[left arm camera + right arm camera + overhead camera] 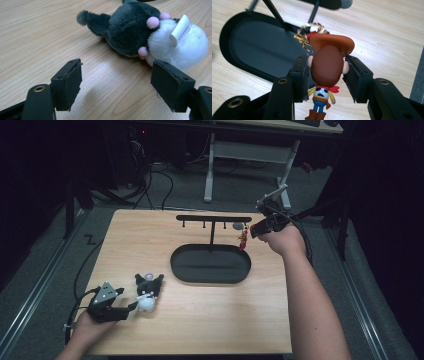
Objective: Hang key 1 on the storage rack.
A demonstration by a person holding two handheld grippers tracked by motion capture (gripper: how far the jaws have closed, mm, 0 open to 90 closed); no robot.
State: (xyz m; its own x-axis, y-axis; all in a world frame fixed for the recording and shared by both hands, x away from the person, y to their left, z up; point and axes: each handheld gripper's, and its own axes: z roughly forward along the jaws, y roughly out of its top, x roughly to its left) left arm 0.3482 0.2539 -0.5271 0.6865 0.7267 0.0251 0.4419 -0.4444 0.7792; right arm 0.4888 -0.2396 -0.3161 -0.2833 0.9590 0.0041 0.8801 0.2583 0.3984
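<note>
A cowboy keychain figure (327, 67) with a brown hat and gold ring hangs between the jaws of my right gripper (325, 65), which is shut on its head. In the high view that figure (243, 239) dangles by the right end of the black hook rack (214, 219), over the right end of its oval tray (182, 266), held by my right gripper (253, 232). A black and white plush toy (140, 35) lies on the table just ahead of my open left gripper (117, 66). The right pad (170, 82) sits at its white part. The plush (148, 292) is right of my left gripper (126, 308).
The wooden table (200, 320) ends close behind the rack and just below my left hand. A small grey thing (237, 225) hangs at the rack's right end. White desk legs (209, 170) and cables (150, 185) stand on the floor beyond.
</note>
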